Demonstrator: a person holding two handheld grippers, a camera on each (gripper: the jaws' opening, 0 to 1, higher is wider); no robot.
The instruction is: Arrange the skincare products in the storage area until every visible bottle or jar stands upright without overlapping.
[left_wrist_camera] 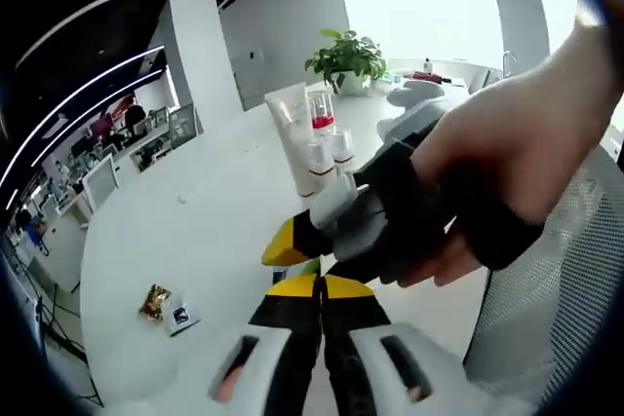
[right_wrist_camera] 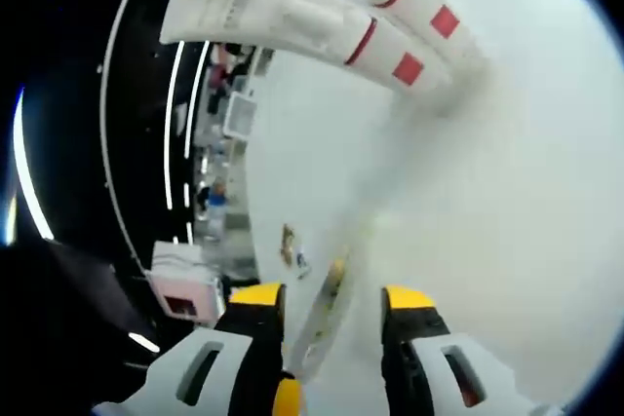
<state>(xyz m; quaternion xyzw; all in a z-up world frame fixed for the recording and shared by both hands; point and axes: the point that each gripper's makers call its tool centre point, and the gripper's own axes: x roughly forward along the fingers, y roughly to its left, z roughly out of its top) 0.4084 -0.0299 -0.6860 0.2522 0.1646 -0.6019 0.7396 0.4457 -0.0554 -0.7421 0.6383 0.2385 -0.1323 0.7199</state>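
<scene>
The skincare products (left_wrist_camera: pixel 314 138) form a tight cluster standing upright on the white tabletop (left_wrist_camera: pixel 195 241), toward its far side in the left gripper view. The cluster comprises a tall flat white tube (left_wrist_camera: pixel 292 138) with a crimped top, a clear container with a red band (left_wrist_camera: pixel 322 109) behind it, and two small white cylindrical bottles (left_wrist_camera: pixel 330 151) with red bands. In the right gripper view the same products (right_wrist_camera: pixel 322 7) appear rolled sideways near the upper edge; the tube (right_wrist_camera: pixel 234 7) is smooth and matte, and each bottle carries a red square label (right_wrist_camera: pixel 409 68). Printed text is too small to read.

The left gripper (left_wrist_camera: pixel 320 289) has yellow-tipped black jaws pressed together, closed on nothing. Directly ahead of it, a hand (left_wrist_camera: pixel 507 153) holds the right gripper (left_wrist_camera: pixel 336 231); this hand hides part of the tabletop. The right gripper (right_wrist_camera: pixel 331 309), in its own view, has its jaws apart and empty; a thin blurred object between them cannot be identified.

A small gold-wrapped item (left_wrist_camera: pixel 154 301) and a small dark-printed card (left_wrist_camera: pixel 181 317) lie on the near left of the tabletop. A potted green plant (left_wrist_camera: pixel 346 60) stands behind the products. A grey mesh chair back (left_wrist_camera: pixel 556 309) is cut off at the right. The tabletop is smooth, glossy and rounded. The room is an open office with white walls, ceiling light strips and a bright window
</scene>
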